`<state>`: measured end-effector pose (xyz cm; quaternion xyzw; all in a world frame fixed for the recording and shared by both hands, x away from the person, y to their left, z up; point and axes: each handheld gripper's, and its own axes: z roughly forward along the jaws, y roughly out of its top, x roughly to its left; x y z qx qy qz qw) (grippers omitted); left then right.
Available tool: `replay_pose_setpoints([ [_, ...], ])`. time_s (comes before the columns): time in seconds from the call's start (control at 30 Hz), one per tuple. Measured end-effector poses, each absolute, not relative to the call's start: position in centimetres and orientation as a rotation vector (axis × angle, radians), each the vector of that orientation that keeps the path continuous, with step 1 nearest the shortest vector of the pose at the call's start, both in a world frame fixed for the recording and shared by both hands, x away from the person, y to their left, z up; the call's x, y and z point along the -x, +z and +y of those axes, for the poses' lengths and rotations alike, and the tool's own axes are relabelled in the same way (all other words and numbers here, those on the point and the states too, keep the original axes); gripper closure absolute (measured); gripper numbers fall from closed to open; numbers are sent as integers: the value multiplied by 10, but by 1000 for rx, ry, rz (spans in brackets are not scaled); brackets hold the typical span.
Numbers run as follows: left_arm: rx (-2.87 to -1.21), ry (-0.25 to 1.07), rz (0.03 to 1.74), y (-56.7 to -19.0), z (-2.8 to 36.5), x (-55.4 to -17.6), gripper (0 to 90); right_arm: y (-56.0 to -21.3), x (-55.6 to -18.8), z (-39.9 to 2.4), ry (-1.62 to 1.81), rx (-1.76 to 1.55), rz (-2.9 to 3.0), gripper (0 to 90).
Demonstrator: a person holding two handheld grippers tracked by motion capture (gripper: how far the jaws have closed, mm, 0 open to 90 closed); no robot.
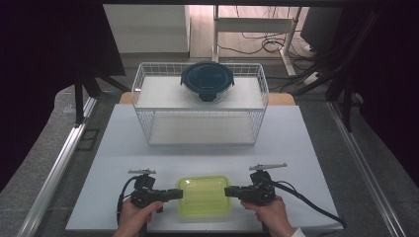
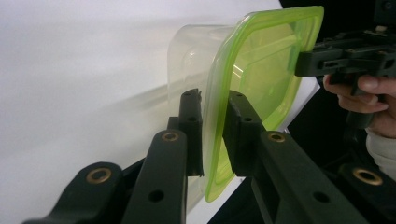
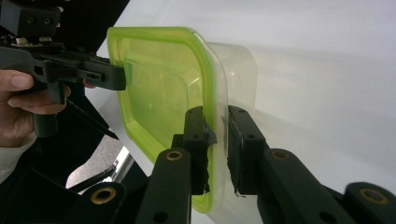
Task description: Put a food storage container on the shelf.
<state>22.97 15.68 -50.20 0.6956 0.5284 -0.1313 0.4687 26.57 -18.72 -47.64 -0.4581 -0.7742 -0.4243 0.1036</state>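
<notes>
Your left gripper [image 2: 212, 135] has its fingers [image 2: 190, 126] pinched on the rim of the green lid [image 2: 261, 70], at the left short side of the clear container [image 1: 203, 195]. Your right gripper [image 3: 215, 149] pinches the rim on the opposite short side in the same way. In each gripper view the lower corner of the lid drops behind the fingers, and the container's base is too washed out against the white table [image 1: 207, 148] to trace. Whether the container rests on the table or hangs just above it cannot be told. No brand, label or writing is readable on the lid or the container.

The container sits at the middle of the table's near edge, between your two hands [image 1: 136, 215]. Open white surface lies to its left, to its right and ahead of it. Farther back, near the far edge, stands a white wire rack [image 1: 200, 103] with a dark round lidded container [image 1: 206, 80] on its top shelf, well apart from the grippers.
</notes>
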Motion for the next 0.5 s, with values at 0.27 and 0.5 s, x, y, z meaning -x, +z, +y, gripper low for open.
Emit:
replay_pose_setpoints([
  [0.27,-1728,-284,1257,-489,154,-234,790,-465,-267,-191,-1293,1333,-2312,779],
  [0.5,-1731,-264,1240,-478,153,-240,792,-448,-272,-190,-1342,1302,-2377,779],
])
